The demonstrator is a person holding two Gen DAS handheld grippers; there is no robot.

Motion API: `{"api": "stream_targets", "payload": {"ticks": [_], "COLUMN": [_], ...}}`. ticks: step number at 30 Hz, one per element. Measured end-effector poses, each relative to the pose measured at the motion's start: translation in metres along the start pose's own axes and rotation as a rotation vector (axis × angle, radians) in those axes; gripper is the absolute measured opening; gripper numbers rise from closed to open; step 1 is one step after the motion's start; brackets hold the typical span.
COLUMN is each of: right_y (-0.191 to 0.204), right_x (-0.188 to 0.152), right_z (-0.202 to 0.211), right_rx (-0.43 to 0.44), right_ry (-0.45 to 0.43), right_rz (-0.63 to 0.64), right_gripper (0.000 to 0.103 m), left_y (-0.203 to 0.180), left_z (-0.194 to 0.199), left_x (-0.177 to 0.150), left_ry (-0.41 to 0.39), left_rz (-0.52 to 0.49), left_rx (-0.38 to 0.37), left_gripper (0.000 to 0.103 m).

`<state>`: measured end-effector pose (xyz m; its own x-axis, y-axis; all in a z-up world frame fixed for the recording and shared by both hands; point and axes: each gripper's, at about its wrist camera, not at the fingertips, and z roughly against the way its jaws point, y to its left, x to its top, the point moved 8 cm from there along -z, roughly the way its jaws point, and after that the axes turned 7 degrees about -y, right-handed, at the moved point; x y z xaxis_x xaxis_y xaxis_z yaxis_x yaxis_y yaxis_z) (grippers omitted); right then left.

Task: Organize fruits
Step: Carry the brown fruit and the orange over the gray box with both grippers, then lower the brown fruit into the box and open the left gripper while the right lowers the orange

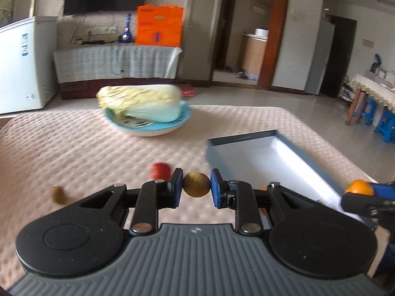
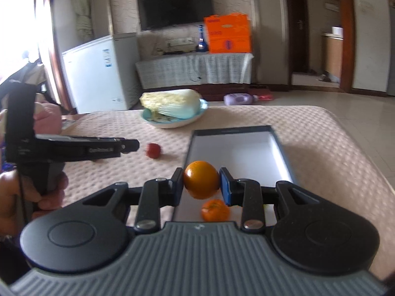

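Lettering on the orange bag [image 1: 160, 26] at the far wall is too blurred to read in the left wrist view, as are the stickers on the white freezer [image 1: 23, 61]. Here the left gripper [image 1: 196, 185] has its jaws closed on a round brown fruit [image 1: 196, 184], held above the quilted worktop [image 1: 74, 148]. Past its tips a red fruit [image 1: 160, 170] lies near the middle of the worktop, and a small brown fruit [image 1: 58, 194] lies toward the left edge; only this view shows that one. A cabbage [image 1: 139, 103] rests in a blue bowl [image 1: 172, 123] near the far edge, long axis running left to right, leafy end left. The open box [image 1: 246, 157] sits by the right edge. At the right border the right gripper [image 1: 363, 191] pinches an orange [image 1: 359, 187].

The right wrist view shows white print on the left gripper's [image 2: 132, 145] side, unreadable. The right gripper [image 2: 201, 183] has its jaws clamped on the orange [image 2: 201, 182] over the near end of the box [image 2: 234, 148], whose long axis runs away from the camera. Only this view shows a second orange [image 2: 214, 209] lying inside the box, the hand [image 2: 32, 192] on the left gripper, and a purple bottle [image 2: 238, 99] lying on the floor.
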<state>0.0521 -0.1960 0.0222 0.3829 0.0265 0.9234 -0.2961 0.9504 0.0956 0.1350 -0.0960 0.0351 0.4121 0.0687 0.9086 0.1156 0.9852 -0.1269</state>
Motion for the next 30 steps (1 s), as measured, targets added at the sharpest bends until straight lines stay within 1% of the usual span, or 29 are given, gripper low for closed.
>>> {"api": "stream_targets", "payload": {"ticks": [5,10,14,22,25,28,30], "right_y": [-0.017,-0.023,-0.028,-0.035,-0.035,-0.034,-0.033], "right_x": [-0.008,-0.014,-0.017,-0.021,-0.019,-0.019,-0.020], "right_z": [-0.001,0.001,0.003,0.006,0.006,0.006,0.007], "right_rx": [-0.049,-0.058,-0.063,-0.071,-0.069,-0.064,-0.064], "right_ry": [0.028,0.044,0.048,0.060,0.056,0.052,0.051], "right_rz": [0.003,0.022,0.018,0.011,0.007,0.011,0.014], "right_gripper": [0.034,0.034,0.034,0.034,0.034,0.034,0.034], "left_y": [-0.044,-0.082,-0.105,-0.128,-0.130,-0.132,-0.133], "left_z": [-0.008,-0.020,-0.030,-0.044,-0.050,-0.053,-0.052], "left_x": [0.001,0.000,-0.003,-0.009,-0.011,-0.012,-0.011], "left_ry": [-0.006,0.004,0.012,0.034,0.036,0.045,0.038], "left_rz": [-0.015,-0.017,-0.024,-0.011,-0.017,0.001,-0.005], "left_rx": [-0.072,-0.137,-0.168,-0.202,-0.201,-0.224,-0.224], "left_gripper": [0.028,0.028,0.028,0.029,0.029,0.030,0.031]}}
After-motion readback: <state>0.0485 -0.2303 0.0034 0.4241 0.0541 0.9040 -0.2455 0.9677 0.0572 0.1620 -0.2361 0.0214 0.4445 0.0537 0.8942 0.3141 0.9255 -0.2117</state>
